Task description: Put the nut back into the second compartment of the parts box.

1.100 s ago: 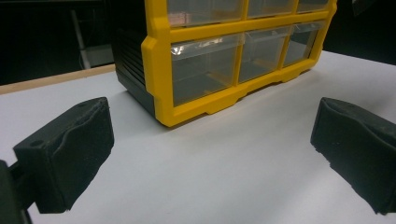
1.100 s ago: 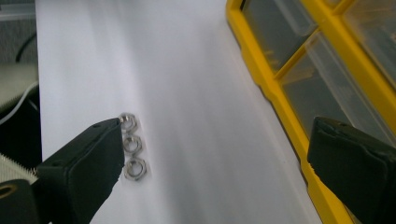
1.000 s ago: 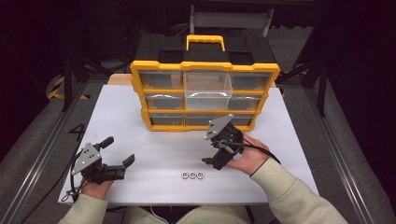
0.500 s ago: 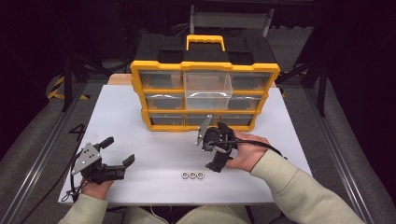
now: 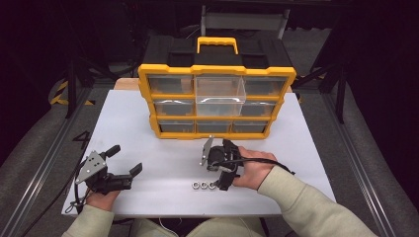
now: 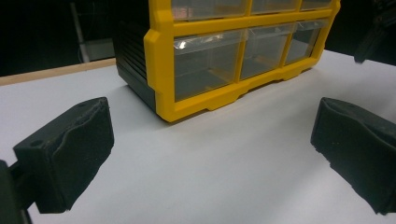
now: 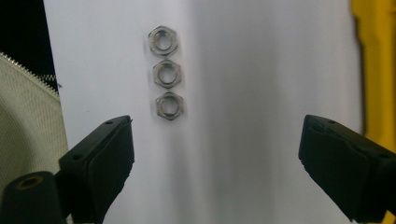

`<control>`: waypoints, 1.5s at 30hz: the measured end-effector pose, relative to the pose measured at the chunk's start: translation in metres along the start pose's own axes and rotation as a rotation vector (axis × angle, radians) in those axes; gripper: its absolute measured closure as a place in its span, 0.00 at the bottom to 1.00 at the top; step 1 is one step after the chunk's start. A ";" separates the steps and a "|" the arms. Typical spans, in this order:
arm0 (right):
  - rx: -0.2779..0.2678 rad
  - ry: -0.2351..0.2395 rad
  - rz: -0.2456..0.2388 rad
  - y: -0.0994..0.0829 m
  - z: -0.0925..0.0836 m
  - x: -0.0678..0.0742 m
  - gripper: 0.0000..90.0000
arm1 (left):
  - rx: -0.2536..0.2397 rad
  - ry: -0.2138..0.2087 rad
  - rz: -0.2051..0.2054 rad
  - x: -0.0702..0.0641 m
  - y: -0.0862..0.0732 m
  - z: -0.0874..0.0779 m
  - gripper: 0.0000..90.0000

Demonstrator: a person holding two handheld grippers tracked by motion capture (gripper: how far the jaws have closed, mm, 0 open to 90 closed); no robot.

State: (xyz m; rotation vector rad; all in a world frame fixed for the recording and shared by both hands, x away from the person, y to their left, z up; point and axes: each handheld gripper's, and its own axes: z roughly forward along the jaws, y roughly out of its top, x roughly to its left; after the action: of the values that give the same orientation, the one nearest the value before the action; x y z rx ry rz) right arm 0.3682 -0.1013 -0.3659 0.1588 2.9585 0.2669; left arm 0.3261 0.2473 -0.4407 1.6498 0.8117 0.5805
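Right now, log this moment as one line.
right claw: open, jaws just closing a little, nothing between, near three nuts | left claw: open, idle | drawer box: one drawer pulled out

The person wears cream sleeves (image 5: 301, 197); each black gripper (image 5: 221, 185) carries a grey three-cornered plate (image 5: 91, 165) and a black cable (image 5: 267, 162).

We bring our right gripper down toward the nuts

Our right gripper (image 5: 223, 183) has moved from near the front of the yellow organizer (image 5: 217, 98) down and toward the near table edge, and now sits just beside the right end of the row of three nuts (image 5: 204, 185). Its jaws have just been closing a little, yet stand wide with nothing between them; the nuts (image 7: 166, 74) lie ahead of them.
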 end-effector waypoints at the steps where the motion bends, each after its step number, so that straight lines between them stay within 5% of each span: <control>1: 0.007 0.013 -0.006 0.001 0.005 0.001 0.14 | -0.002 -0.001 -0.003 0.000 0.000 0.000 0.00; 11: 0.020 0.065 -0.019 0.004 0.030 0.009 0.23 | -0.001 -0.003 -0.004 0.000 0.000 0.000 0.00; 30: 0.052 0.097 -0.042 0.009 0.055 0.017 0.63 | 0.000 -0.009 -0.012 0.000 0.000 0.001 0.00; 37: 0.064 0.107 -0.037 0.009 0.057 0.015 0.77 | 0.002 -0.009 -0.014 0.001 -0.001 0.001 0.00; 45: 0.065 0.113 -0.048 0.011 0.043 0.013 0.78 | 0.003 -0.008 -0.016 0.001 -0.001 0.001 0.00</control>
State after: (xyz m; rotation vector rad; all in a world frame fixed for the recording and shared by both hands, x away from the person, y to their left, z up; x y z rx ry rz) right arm 0.3636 -0.0814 -0.4073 0.0827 3.0802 0.1798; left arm 0.3271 0.2477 -0.4415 1.6460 0.8189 0.5614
